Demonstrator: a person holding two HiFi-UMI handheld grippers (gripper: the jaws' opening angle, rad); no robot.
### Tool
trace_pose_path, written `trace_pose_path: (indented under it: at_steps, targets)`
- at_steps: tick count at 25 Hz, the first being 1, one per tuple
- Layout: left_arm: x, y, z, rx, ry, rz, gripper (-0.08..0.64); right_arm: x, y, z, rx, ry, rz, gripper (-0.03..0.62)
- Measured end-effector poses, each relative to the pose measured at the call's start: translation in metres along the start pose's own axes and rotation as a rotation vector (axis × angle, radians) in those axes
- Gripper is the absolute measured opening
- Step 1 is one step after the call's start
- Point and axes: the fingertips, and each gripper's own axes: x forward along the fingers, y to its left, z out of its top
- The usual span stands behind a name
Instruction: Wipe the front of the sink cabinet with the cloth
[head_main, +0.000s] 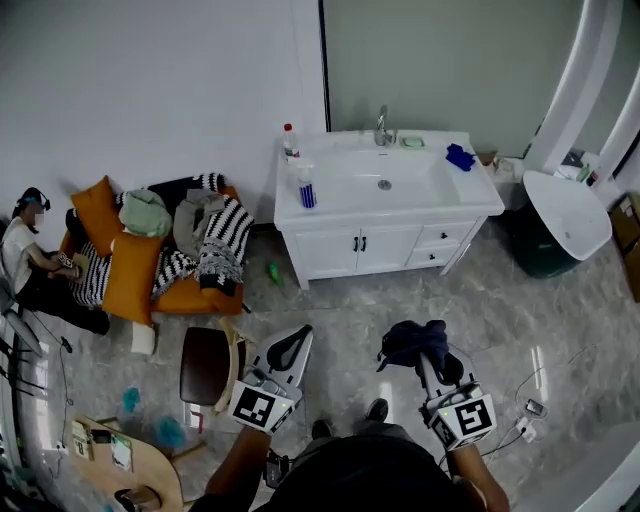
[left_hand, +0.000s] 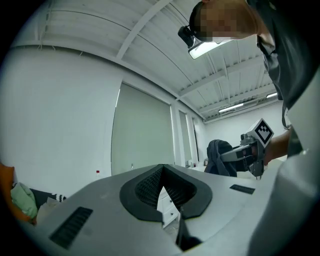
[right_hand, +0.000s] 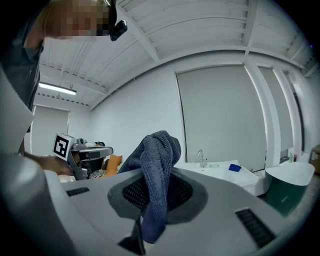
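The white sink cabinet (head_main: 360, 245) stands against the far wall, a few steps away, with its doors and drawers facing me. A dark blue-grey cloth (head_main: 415, 342) hangs bunched over the tips of my right gripper (head_main: 428, 352), which is shut on it. In the right gripper view the cloth (right_hand: 157, 170) drapes down between the pads, and the cabinet's counter (right_hand: 225, 170) shows far behind. My left gripper (head_main: 293, 345) is held level with the right one, shut and holding nothing. In the left gripper view, a sliver of the cabinet (left_hand: 167, 202) shows beyond my left gripper (left_hand: 161, 170).
An orange sofa (head_main: 150, 265) piled with clothes stands left of the cabinet, with a person (head_main: 25, 260) seated beside it. A brown stool (head_main: 208, 365) is near my left gripper. A white basin (head_main: 565, 215) and a dark green bin (head_main: 540, 245) stand on the right. Bottles (head_main: 307, 190) are on the counter.
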Motion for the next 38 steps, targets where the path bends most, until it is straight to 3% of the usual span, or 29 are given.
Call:
trace_pose_path:
  at_steps: [5, 8, 13, 23, 28, 32, 35, 38]
  targets:
    - [0.033, -0.003, 0.009, 0.003, 0.018, 0.081, 0.003, 0.023, -0.041, 0.010, 0.011, -0.048, 0.078, 0.046]
    - [0.047, -0.004, 0.009, 0.025, 0.021, 0.105, 0.003, 0.036, -0.057, 0.007, 0.011, -0.040, 0.114, 0.046]
    - [0.058, 0.007, 0.003, -0.014, 0.071, 0.149, 0.004, 0.056, -0.066, 0.003, 0.040, -0.004, 0.145, 0.046]
    - [0.076, 0.106, 0.003, 0.007, -0.016, 0.219, 0.003, 0.108, -0.054, 0.008, 0.018, 0.043, 0.144, 0.046]
    - [0.088, 0.152, -0.022, -0.020, -0.029, 0.195, 0.003, 0.150, -0.045, 0.015, 0.024, 0.048, 0.131, 0.046]
    - [0.094, 0.182, -0.026, -0.040, -0.041, 0.218, 0.003, 0.184, -0.040, 0.009, 0.015, 0.120, 0.140, 0.046]
    - [0.099, 0.194, -0.024, -0.014, -0.063, 0.228, 0.004, 0.211, -0.042, 0.003, 0.012, 0.153, 0.176, 0.046]
    - [0.122, 0.213, -0.034, 0.028, -0.019, 0.241, 0.005, 0.248, -0.059, -0.002, 0.045, 0.160, 0.210, 0.046]
